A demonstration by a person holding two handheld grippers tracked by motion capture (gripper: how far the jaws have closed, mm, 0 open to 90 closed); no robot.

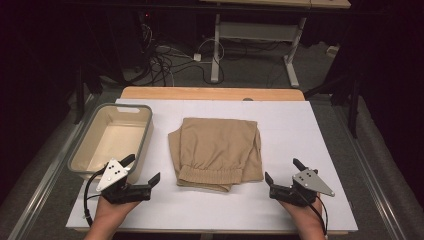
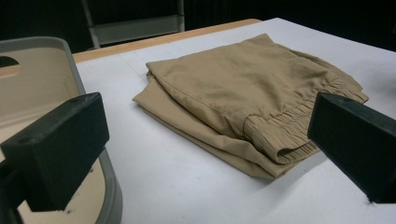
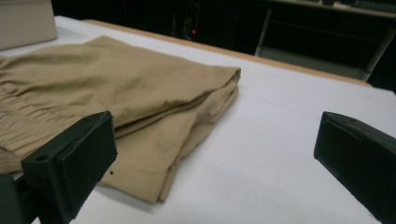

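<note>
Looks like the very start of putting away the folded tan cotton shorts with the ribbed elastic waistband (image 1: 216, 151). Lying flat mid-board on the white rectangular table top (image 1: 300, 135), waistband end toward the person, folded end toward the far wooden edge. Nothing picked up yet.

Left hand-held black two-jaw gripper (image 1: 143, 178) parked at the near left, jaws spread wide and empty, just beside the near corner of the grey plastic tub with the beige inside (image 1: 145, 137). Right hand-held black two-jaw gripper (image 1: 284, 174) parked at the near right, also released, nothing between the jaws, a little apart from the shorts' right edge. Both pointing roughly inward at the garment.

Next move, best guess: slide each gripper in low from its side, pinch the stacked layers near the waistband corners, then lift and carry left into the tub. Needs all layers caught together or the fold will flop open.

Edges worth minding: shorts' left edge sits near the tub wall but apart from it, with a clear strip of white between. Tub rim stands up high enough to snag a dragged hem, so go up and over. Plenty of bare table on the right and along the near edge for swinging in. Tub itself empty, so loads of room for dropping.
</note>
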